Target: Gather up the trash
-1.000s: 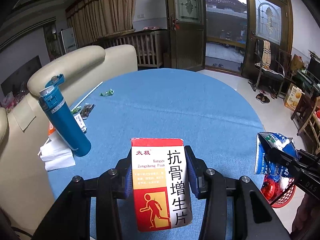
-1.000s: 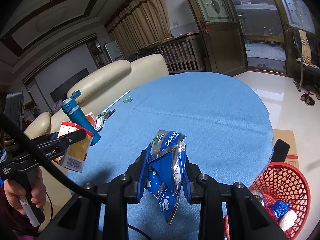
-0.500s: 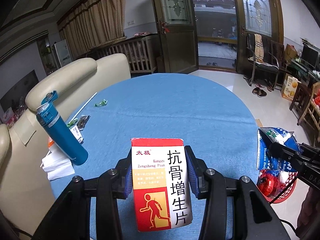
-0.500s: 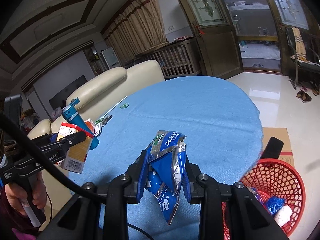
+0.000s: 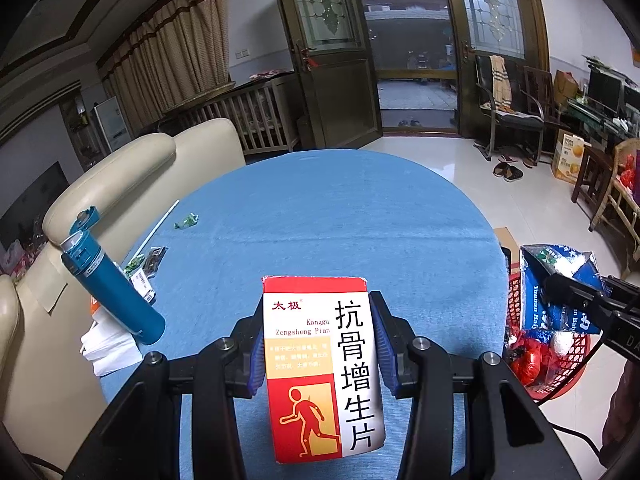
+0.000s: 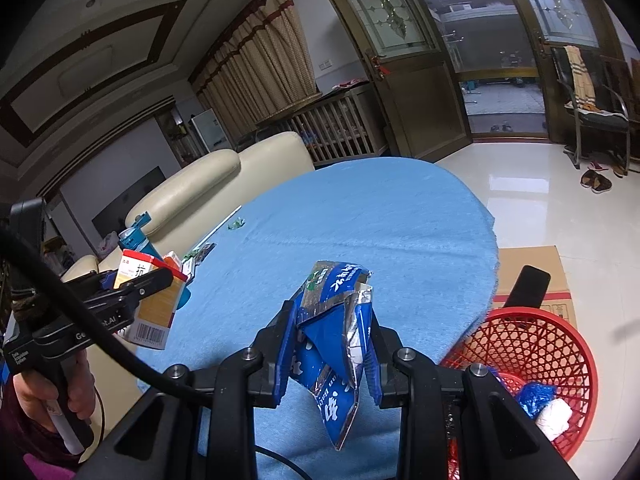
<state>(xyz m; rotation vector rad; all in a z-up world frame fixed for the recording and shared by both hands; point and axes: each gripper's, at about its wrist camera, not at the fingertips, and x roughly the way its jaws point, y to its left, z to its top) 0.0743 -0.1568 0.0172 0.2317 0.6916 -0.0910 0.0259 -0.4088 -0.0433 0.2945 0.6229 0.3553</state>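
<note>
Now nearer red basket [image 6: 560, 344], left tongs [image 5: 320, 344] clamping medicine box [image 5: 320, 364], right tongs [image 6: 330, 344] clamping blue wrapper [image 6: 332, 344].

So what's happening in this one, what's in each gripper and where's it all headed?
A person is clearing trash off a round table covered in blue cloth. The left gripper is clamped on a red and white medicine box, and the right gripper is clamped on a crumpled blue foil bag. Both are held above the table. A red mesh basket on the floor beside the table already holds some trash. A blue bottle, wrappers and tissue lie along the table's far left edge.
</note>
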